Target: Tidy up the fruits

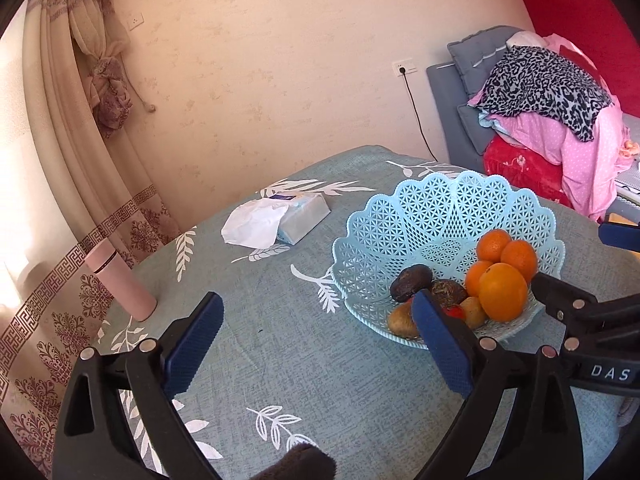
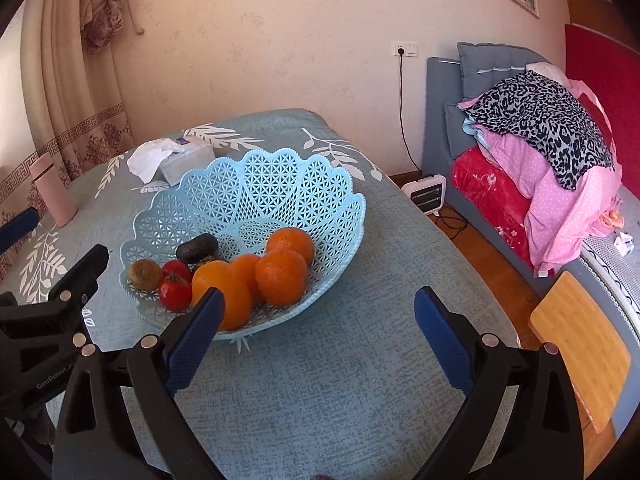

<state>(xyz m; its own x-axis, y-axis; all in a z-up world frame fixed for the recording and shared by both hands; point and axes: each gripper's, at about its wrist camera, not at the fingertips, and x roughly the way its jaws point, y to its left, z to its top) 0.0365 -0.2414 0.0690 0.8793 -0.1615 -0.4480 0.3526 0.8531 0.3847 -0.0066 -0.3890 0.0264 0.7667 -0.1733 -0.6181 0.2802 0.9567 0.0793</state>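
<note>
Grippers first: your left gripper [image 1: 316, 344] and right gripper [image 2: 316, 336] both hang jaws spread, holding nothing, low over the cloth [image 2: 320, 400] just short of the basket [image 2: 256, 184]. Fruit sits heaped at its near rim, likely dropped from this side. Count: four oranges [image 2: 281, 276], two tomatoes [image 2: 175, 291], one kiwi [image 2: 145, 275], one avocado [image 2: 197, 247], another dark fruit half hidden. Beyond: one tissue pack [image 1: 298, 220], one pink flask [image 1: 120, 280].

Left tool [image 1: 320, 344] and right tool [image 2: 318, 334], black frames, ribbed blue pads, silver round screws, white lettering
</note>
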